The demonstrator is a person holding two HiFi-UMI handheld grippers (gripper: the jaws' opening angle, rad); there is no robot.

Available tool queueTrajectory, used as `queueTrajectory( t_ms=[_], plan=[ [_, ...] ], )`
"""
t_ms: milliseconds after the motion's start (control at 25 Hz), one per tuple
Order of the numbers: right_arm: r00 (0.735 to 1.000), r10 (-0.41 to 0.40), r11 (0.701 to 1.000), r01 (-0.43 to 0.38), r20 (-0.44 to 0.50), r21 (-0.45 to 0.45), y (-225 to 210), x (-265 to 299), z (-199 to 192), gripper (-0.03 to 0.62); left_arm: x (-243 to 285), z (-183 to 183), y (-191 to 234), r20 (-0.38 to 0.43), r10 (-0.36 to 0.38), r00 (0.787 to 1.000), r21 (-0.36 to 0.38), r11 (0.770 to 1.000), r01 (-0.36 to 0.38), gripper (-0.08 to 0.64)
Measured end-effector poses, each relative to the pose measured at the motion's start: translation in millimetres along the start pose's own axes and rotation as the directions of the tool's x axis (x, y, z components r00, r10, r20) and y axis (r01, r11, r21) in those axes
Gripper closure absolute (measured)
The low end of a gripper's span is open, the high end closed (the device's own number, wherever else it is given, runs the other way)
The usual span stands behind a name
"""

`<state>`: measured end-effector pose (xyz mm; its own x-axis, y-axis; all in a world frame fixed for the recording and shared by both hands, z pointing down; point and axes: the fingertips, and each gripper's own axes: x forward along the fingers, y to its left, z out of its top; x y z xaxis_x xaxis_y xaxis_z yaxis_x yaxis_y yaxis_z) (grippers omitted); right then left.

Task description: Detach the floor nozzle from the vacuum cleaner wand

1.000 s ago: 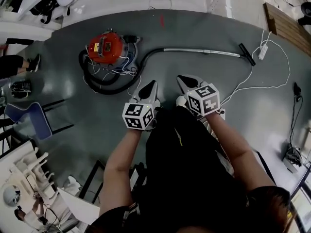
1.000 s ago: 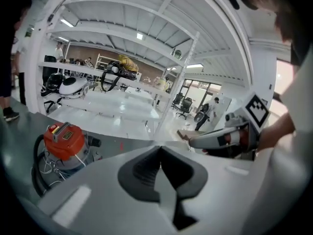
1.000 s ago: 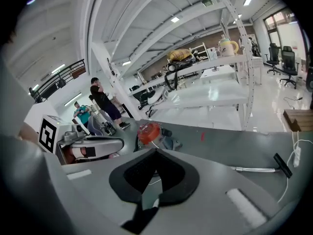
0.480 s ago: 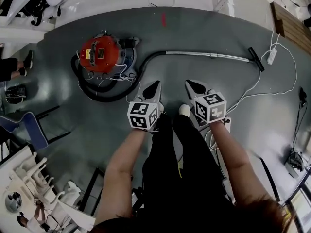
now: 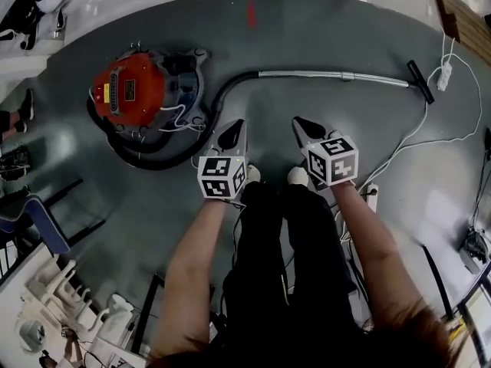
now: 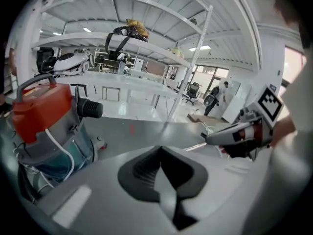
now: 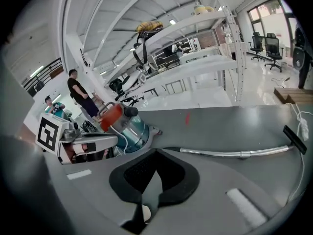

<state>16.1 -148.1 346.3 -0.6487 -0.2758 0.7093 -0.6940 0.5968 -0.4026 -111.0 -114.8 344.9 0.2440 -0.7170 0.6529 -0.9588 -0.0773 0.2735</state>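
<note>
A red-topped canister vacuum (image 5: 136,92) stands on the grey floor at the left, also in the left gripper view (image 6: 41,126) and the right gripper view (image 7: 122,124). Its black hose (image 5: 222,98) curves into a silver wand (image 5: 330,76) that runs right to a black floor nozzle (image 5: 419,81); the right gripper view shows the wand (image 7: 230,153) and nozzle (image 7: 295,139). My left gripper (image 5: 236,125) and right gripper (image 5: 301,123) hang side by side above the floor, short of the wand. Both are shut with nothing between the jaws.
A white cable (image 5: 430,133) and power strip (image 5: 443,76) lie right of the nozzle. A blue chair (image 5: 38,221) stands at the left. White shelving (image 7: 195,67) lines the far side, with people (image 7: 80,99) standing near it.
Both grippers have dropped lower together. The vacuum and wand now sit nearer in the head view. Jaws stayed shut.
</note>
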Motion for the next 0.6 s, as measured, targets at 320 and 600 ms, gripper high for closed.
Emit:
queueTrajectory(
  t_ms=[320,600],
  plan=[
    [0.998,0.013,0.998,-0.009,0.058,-0.065,-40.4,99.6,-15.7,0.595,81.4,-45.4,56.4,0.031,0.019,0.999,0.150,0.988,-0.023,0.549],
    [0.992,0.107,0.967,-0.090,0.061,-0.238,-75.1,192.1,-39.7,0.595,154.0,-103.9,100.1,0.034,-0.061,0.998,0.135,0.989,0.056,0.549]
  ],
)
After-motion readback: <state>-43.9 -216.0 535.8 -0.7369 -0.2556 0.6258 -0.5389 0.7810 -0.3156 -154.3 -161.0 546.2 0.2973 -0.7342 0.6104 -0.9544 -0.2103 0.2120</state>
